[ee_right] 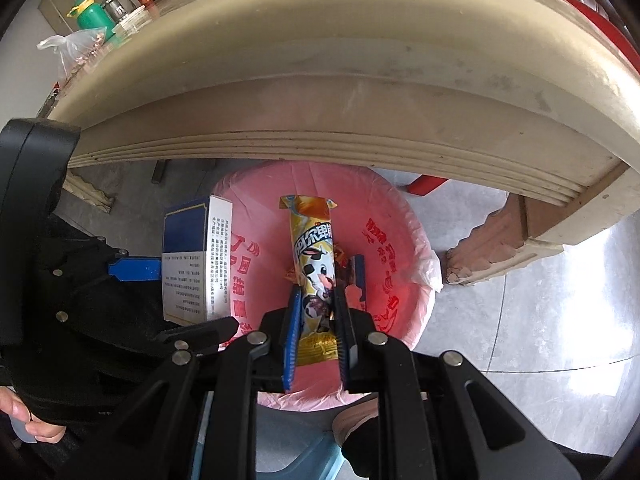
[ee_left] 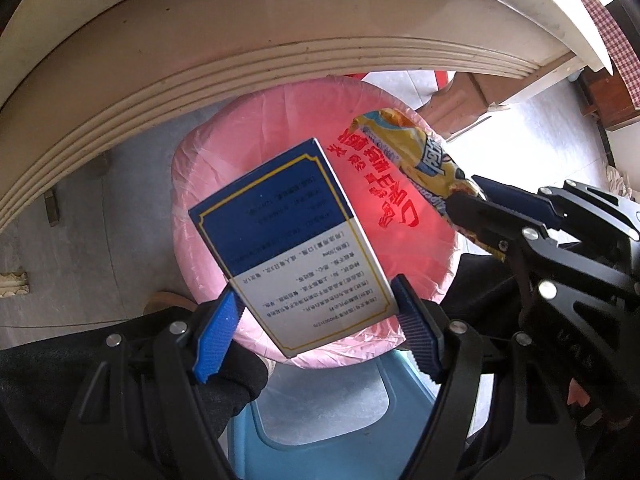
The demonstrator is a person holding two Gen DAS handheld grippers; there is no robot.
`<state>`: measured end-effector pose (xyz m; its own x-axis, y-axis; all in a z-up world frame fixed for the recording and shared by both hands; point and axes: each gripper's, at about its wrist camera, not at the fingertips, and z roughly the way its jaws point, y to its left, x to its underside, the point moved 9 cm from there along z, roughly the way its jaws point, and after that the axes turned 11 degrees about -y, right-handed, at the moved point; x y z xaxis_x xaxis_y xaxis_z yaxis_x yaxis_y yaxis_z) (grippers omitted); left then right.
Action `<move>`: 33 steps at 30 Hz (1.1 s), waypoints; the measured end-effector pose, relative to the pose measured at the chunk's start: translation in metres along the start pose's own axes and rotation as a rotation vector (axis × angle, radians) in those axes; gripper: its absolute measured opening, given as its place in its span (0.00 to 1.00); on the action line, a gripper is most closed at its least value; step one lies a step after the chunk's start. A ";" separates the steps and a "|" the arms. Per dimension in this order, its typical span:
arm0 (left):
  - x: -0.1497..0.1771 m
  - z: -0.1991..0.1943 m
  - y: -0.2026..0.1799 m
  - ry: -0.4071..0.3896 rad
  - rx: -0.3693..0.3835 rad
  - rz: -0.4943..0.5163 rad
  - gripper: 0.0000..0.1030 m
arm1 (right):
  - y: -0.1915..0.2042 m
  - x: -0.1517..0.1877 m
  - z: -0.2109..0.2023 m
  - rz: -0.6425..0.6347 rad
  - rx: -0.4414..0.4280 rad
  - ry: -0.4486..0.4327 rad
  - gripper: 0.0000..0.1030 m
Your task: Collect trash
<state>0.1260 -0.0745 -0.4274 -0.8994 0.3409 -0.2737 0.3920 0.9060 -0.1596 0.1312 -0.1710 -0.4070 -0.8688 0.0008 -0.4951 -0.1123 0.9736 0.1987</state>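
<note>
My left gripper [ee_left: 316, 300] is shut on a blue and white box [ee_left: 292, 236] and holds it tilted above a bin lined with a pink bag [ee_left: 208, 184]. My right gripper [ee_right: 318, 300] is shut on a yellow snack wrapper [ee_right: 312, 256] and holds it over the same pink-lined bin [ee_right: 400, 240]. In the left wrist view the wrapper [ee_left: 424, 152] and the right gripper [ee_left: 468, 204] show at the right. In the right wrist view the box [ee_right: 196, 260] shows at the left with a blue fingertip of the left gripper [ee_right: 132, 270] beside it.
A cream table edge [ee_left: 200, 80] arches over the bin, and its carved leg [ee_right: 500, 236] stands to the right. A blue plastic stool [ee_left: 320, 412] is under the grippers. A green bottle [ee_right: 92, 10] and a plastic bag [ee_right: 72, 50] sit on the tabletop. The floor is grey tile [ee_right: 540, 320].
</note>
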 end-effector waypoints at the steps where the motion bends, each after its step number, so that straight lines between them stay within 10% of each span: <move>1: 0.000 0.001 0.000 0.004 -0.006 0.001 0.71 | -0.001 -0.001 0.000 0.006 -0.006 -0.006 0.20; 5: 0.001 0.007 0.000 0.023 -0.027 0.018 0.75 | 0.002 -0.006 -0.002 0.021 -0.029 -0.035 0.58; 33: 0.002 0.015 0.005 0.036 -0.084 0.029 0.77 | -0.004 -0.003 0.000 0.059 -0.029 -0.019 0.59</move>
<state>0.1292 -0.0730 -0.4432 -0.8950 0.3745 -0.2424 0.4014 0.9131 -0.0717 0.1348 -0.1753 -0.4063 -0.8651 0.0628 -0.4977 -0.0751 0.9647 0.2522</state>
